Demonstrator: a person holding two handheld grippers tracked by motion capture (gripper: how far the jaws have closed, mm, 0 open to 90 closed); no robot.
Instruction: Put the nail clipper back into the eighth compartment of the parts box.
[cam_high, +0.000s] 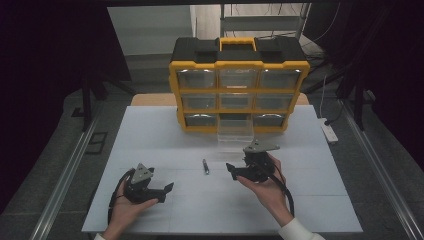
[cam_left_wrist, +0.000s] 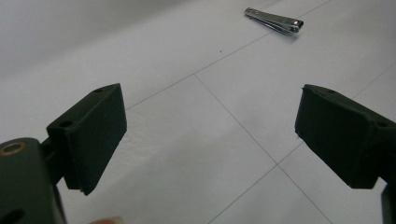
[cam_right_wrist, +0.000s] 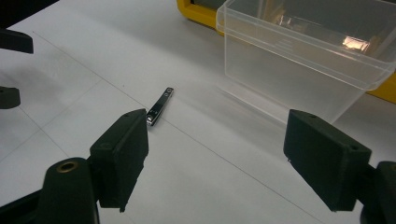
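A small silver metal nail clipper (cam_high: 205, 166) lies flat on the white table (cam_high: 150, 135), between the two hand-held grippers and touching neither. The left gripper (cam_high: 167, 188), nearer the person, has its black jaws spread wide apart with nothing between them. The right gripper (cam_high: 231, 170), just beside the clipper, also has its jaws wide apart and empty. Behind stands a yellow and black drawer cabinet (cam_high: 239, 65), one clear plastic drawer (cam_high: 235, 131) pulled out.

High view overlooks the table (cam_high: 150, 130); both gripper views skim it closely.
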